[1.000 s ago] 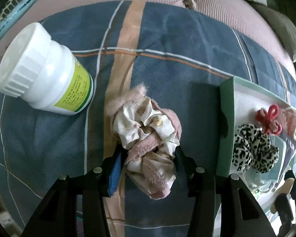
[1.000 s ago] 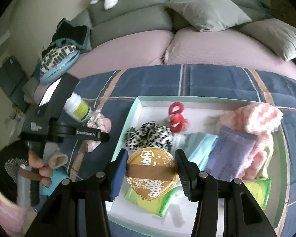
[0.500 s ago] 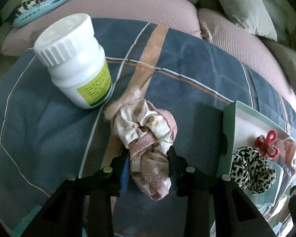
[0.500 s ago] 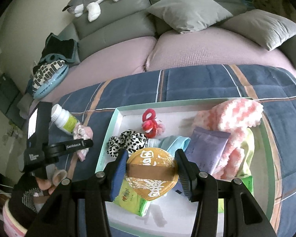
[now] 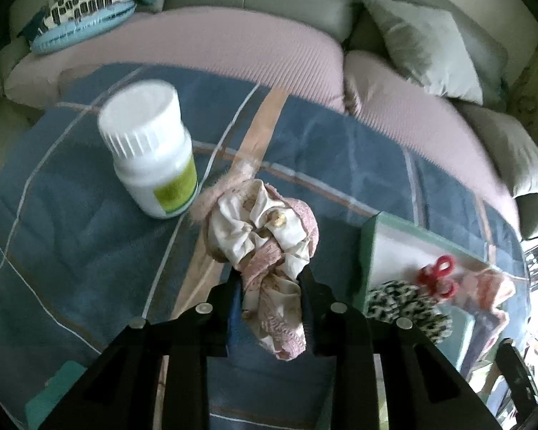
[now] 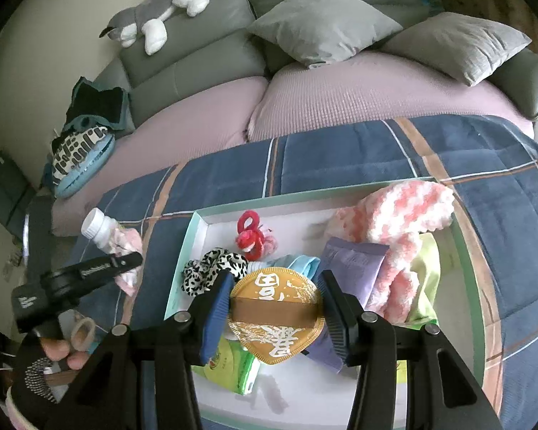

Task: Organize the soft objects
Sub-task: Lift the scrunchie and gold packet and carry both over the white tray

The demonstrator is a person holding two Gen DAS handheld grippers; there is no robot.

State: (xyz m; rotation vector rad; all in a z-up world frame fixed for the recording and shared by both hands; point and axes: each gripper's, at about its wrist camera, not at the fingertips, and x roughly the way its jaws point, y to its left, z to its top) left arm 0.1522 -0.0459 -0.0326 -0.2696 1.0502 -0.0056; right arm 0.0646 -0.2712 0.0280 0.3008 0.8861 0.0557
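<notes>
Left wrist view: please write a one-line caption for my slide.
Left hand-held gripper pinches a pink-and-cream scrunchie beside a white pill bottle.

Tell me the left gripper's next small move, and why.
Probably carry it right, over the tray's green wall. The left gripper, jaws just closing, pinches the pink-and-cream scrunchie above the blanket, and the leopard scrunchie already lies in that tray.

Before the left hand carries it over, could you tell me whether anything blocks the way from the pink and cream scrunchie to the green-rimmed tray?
Nothing visible does. The pink and cream fabric scrunchie sits pinched in the left gripper, whose fingers have just been closing, with only bare blue plaid blanket before the green-rimmed tray. The white plastic bottle stands on the opposite side.
</notes>
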